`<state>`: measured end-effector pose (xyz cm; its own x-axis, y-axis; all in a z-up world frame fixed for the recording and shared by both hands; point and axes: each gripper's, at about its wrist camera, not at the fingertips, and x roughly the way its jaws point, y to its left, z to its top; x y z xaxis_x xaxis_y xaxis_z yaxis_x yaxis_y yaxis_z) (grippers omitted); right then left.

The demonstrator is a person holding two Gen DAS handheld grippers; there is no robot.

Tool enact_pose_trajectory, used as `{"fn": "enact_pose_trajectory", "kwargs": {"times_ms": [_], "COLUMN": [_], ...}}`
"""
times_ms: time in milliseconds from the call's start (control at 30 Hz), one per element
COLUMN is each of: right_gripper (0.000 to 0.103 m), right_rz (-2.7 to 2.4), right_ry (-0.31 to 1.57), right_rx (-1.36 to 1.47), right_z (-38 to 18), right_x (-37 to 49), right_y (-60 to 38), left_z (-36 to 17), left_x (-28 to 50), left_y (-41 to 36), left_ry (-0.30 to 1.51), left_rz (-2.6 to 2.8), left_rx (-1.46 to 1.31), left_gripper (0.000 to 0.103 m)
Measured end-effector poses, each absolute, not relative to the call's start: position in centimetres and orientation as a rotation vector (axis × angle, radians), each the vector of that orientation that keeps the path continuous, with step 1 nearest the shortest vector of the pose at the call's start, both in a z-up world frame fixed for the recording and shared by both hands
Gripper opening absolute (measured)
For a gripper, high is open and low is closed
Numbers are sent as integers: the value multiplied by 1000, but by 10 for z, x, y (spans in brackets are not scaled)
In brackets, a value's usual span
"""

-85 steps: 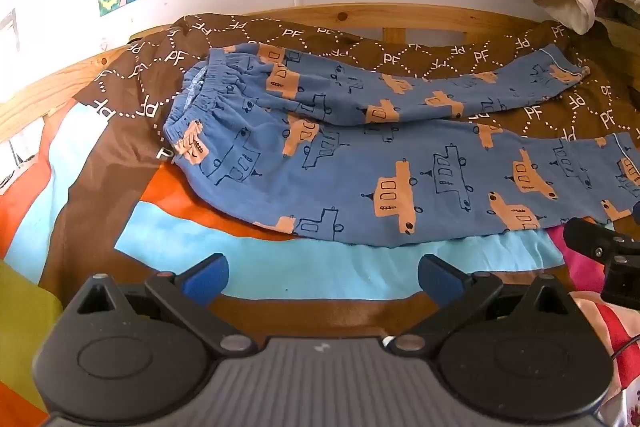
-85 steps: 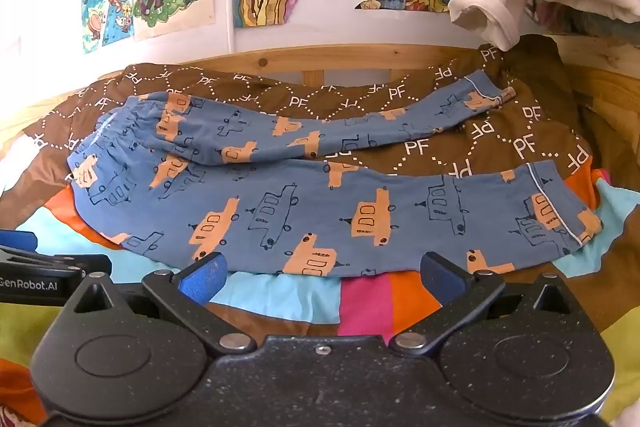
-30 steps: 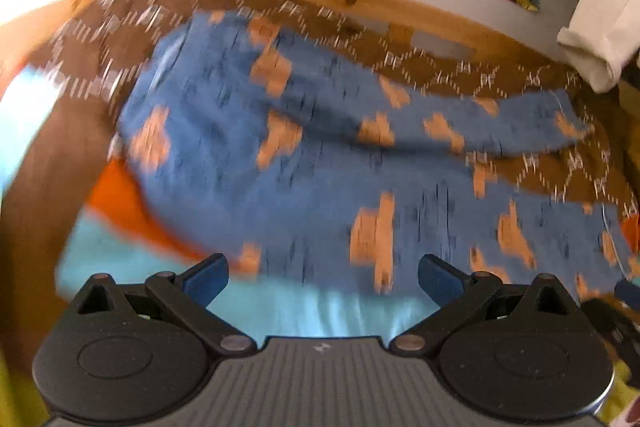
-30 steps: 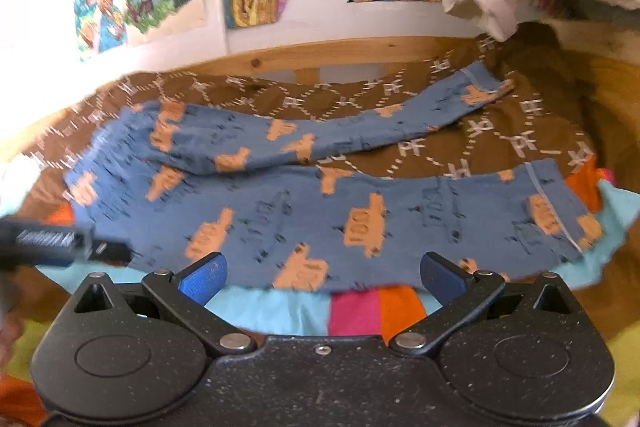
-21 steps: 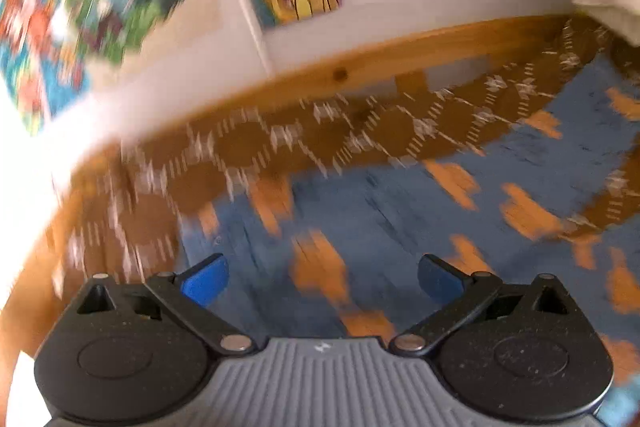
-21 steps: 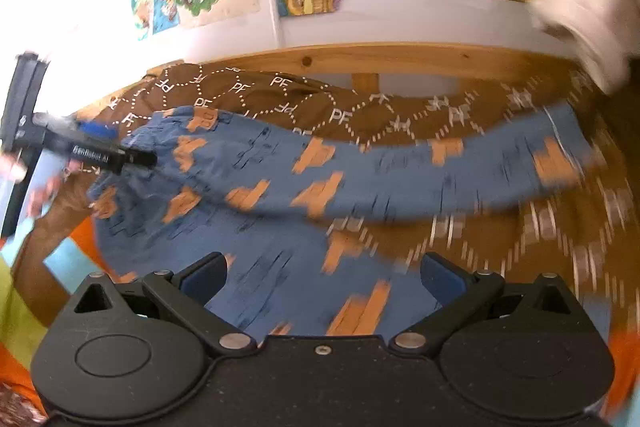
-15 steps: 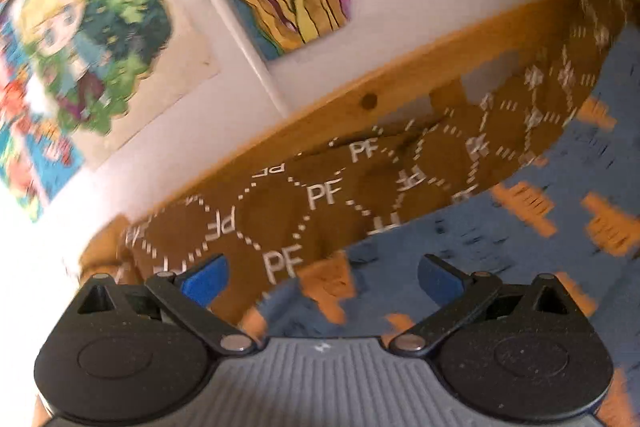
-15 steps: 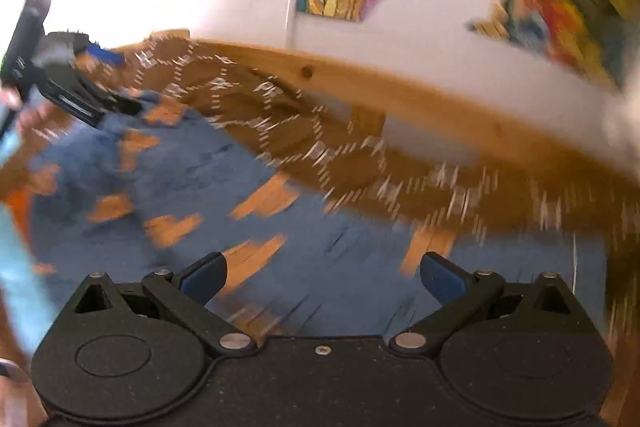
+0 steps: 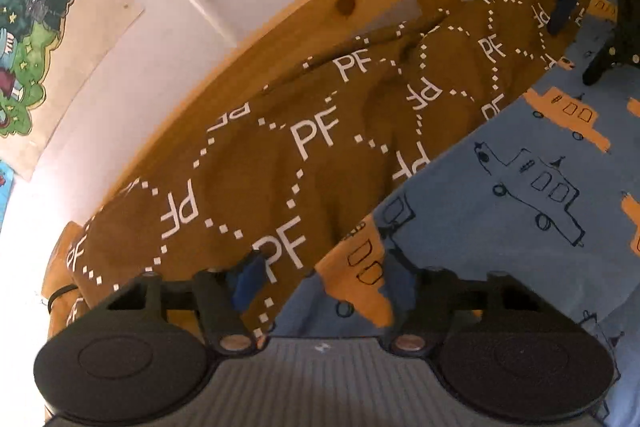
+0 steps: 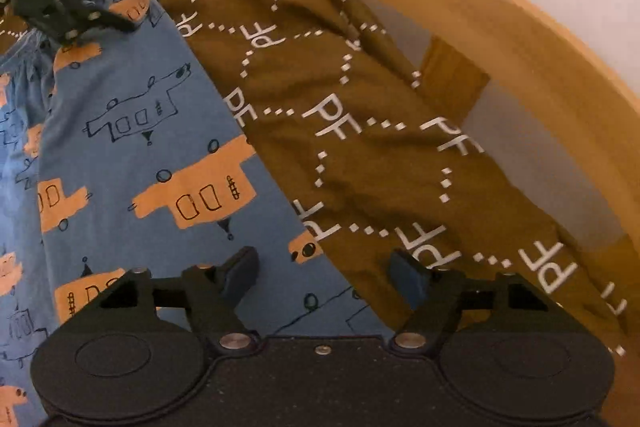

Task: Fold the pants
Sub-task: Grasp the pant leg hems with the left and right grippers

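Both wrist views look steeply down, close over the pants point(image 9: 520, 187) edge; they share the brown blanket point(image 10: 360, 107) and wooden rail point(image 9: 320, 15).

Blue pants point(image 9: 500, 187) — orange vehicle print — on brown white-lettered blanket point(image 9: 240, 167).

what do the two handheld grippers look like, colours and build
Both are black plastic with two round discs at the base, angled linkage arms with silver rivets, and blue finger pads. The left gripper has a ribbed grey centre plate; the right gripper has a speckled black one.
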<state>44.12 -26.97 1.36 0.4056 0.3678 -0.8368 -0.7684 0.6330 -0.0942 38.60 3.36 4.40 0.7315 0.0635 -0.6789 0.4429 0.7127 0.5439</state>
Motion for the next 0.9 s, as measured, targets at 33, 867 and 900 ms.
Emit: {"fn": "enact_pose_trajectory", "kwargs": {"times_ms": [33, 867, 900], "right_gripper": [72, 1, 1], "right_rz": [762, 467, 461], "right_ry": [897, 558, 570], "right_rx": [-508, -546, -557], "right_z": [14, 59, 50], "right_x": [443, 443, 451], "right_y": [-270, -236, -230], "left_z": [44, 74, 67], "left_x": [386, 395, 403], "left_y": [35, 20, 21], "left_ry": [730, 548, 579], "left_rz": [-243, -17, -10], "left_rx": [754, 689, 683], "left_gripper": [61, 1, 1]}}
